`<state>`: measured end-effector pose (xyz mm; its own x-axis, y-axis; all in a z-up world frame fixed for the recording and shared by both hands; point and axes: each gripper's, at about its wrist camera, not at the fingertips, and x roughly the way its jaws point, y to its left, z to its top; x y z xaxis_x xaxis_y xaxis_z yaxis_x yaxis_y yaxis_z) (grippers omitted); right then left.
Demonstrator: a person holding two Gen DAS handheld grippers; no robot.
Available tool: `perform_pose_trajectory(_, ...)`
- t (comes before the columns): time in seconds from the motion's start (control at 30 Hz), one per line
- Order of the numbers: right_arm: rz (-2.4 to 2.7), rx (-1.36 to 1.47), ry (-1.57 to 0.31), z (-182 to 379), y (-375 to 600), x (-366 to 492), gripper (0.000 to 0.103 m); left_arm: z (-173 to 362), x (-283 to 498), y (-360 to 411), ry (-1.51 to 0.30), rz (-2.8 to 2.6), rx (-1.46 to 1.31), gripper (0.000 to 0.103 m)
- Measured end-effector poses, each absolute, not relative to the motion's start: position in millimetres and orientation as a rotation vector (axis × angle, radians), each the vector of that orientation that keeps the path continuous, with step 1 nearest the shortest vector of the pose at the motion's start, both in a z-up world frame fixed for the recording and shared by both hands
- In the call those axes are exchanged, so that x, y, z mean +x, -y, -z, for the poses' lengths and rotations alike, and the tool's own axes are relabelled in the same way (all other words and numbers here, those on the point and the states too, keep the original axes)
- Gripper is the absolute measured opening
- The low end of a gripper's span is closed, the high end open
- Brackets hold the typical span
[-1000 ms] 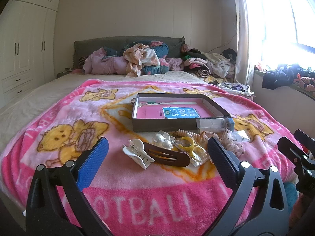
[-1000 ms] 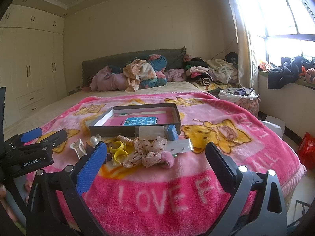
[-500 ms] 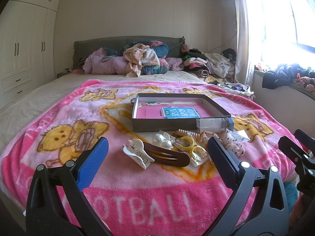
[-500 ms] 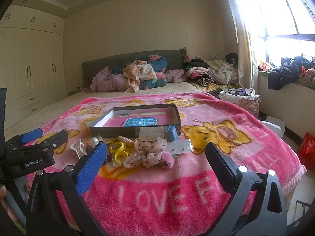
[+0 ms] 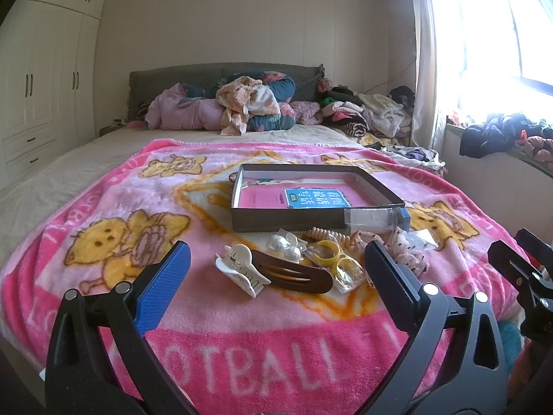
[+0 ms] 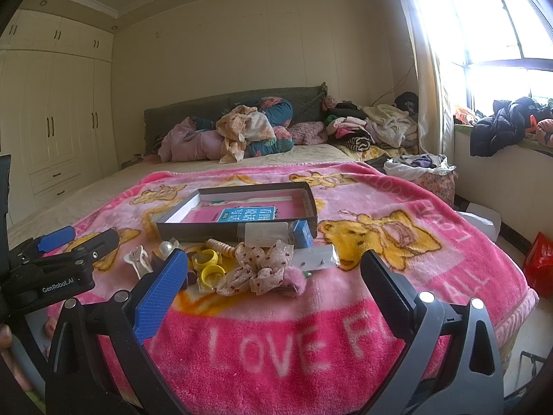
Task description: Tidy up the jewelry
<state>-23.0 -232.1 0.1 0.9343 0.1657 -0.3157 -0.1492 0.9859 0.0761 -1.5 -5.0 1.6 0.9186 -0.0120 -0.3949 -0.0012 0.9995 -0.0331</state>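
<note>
Left wrist view: both the left hand-held gripper (image 5: 276, 276) and right hand-held gripper (image 6: 274, 282) released and empty, short of the jewelry pile (image 5: 311, 259) just in front of the open box (image 5: 311, 221), apparently pre-grasp; next, closing on one piece.

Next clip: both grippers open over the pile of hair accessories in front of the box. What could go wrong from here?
1. The brown barrette lies against the white claw clip; closing the left gripper on one may drag the other.
2. The yellow rings sit in clear, slippery-looking packets, so the fingers could slide off.
3. The blanket is soft; items may sink, and the right gripper could pinch fabric under the bow.
</note>
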Motion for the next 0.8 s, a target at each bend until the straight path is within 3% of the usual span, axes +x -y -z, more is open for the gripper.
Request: perform_pose_trajectory(0.8,-0.222,0.033,-0.403,9,214,-8,0.097,8,9,-15,-0.468,-0.013,-0.097,0.092)
